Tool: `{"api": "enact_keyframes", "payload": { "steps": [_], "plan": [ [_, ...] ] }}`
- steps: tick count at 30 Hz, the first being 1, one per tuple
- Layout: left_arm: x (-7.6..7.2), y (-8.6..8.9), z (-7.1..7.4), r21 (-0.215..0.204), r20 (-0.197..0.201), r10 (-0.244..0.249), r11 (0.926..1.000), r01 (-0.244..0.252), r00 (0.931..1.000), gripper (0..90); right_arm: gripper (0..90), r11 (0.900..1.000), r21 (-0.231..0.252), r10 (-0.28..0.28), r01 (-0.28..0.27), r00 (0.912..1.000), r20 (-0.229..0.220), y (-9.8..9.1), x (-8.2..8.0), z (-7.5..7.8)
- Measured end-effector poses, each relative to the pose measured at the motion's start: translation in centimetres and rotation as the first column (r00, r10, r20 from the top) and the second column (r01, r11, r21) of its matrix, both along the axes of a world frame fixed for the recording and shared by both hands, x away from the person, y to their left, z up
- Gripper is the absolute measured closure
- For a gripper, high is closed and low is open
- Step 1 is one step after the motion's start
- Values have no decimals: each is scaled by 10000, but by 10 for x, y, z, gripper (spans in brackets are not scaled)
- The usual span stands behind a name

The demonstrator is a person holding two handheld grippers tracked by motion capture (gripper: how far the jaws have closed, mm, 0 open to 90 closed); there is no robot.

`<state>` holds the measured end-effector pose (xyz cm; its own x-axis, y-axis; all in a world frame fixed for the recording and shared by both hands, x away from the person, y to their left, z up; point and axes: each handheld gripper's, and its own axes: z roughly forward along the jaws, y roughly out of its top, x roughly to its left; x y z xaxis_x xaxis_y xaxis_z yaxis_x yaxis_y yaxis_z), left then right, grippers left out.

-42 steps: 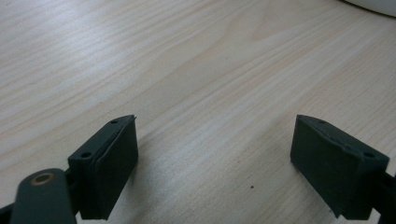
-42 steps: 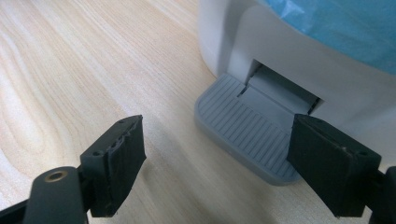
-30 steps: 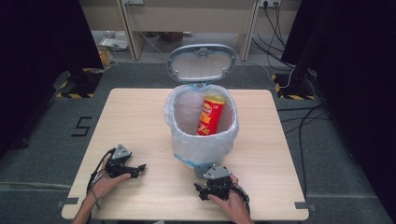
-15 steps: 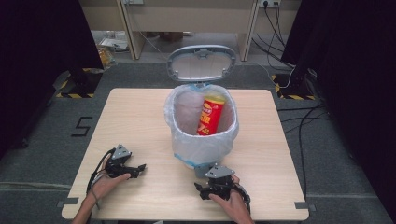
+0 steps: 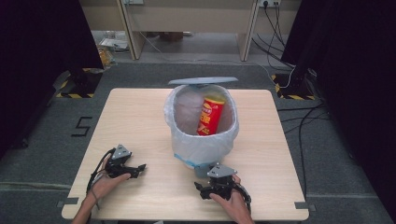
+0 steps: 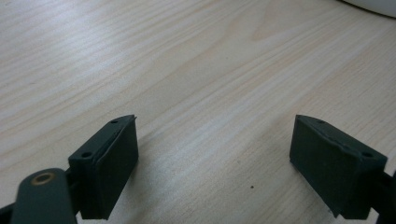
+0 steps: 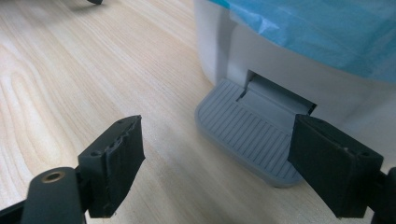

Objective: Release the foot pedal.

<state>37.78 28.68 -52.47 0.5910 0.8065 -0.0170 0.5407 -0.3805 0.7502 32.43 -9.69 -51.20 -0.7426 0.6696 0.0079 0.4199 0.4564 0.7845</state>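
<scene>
A light wooden table (image 5: 140,116) stands on grey carpeted floor (image 5: 51,154). Black curtains (image 5: 37,46) hang at 9 and 3 o'clock. A beige desk (image 5: 187,18) spans 12 o'clock. Hazard-striped tape (image 5: 70,94) and a floor numeral "5" (image 5: 83,126) lie at 10 o'clock. Cables (image 5: 303,116) trail at 2 o'clock.

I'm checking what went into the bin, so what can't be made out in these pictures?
- Red can label: too small, high view.
- Bin bottom: hidden by the white bag, high view.
- Bin top: cut off by the edge, right gripper view; pedal partly behind the right tool.
</scene>
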Motion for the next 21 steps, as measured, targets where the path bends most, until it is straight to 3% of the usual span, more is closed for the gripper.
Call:
{"api": "enact_keyframes", "payload": {
  "steps": [7,11,17,21],
  "plan": [
    [0,0,0,-19,-4,-2,10000,2,10000,147,183,9997,-106,-218,221,9995,247,0,-1,0],
    [0,0,0,-55,0,3,10000,-3,10000,149,186,9991,70,-414,412,9988,271,-5,-2,3],
    [0,0,0,-51,0,-18,10000,18,10000,151,200,9977,260,-633,627,9977,224,-26,-7,9],
    [0,0,0,-48,-1,-19,10000,19,10000,152,204,9929,290,-1159,1150,9928,304,-47,-9,14]
  ]
}}
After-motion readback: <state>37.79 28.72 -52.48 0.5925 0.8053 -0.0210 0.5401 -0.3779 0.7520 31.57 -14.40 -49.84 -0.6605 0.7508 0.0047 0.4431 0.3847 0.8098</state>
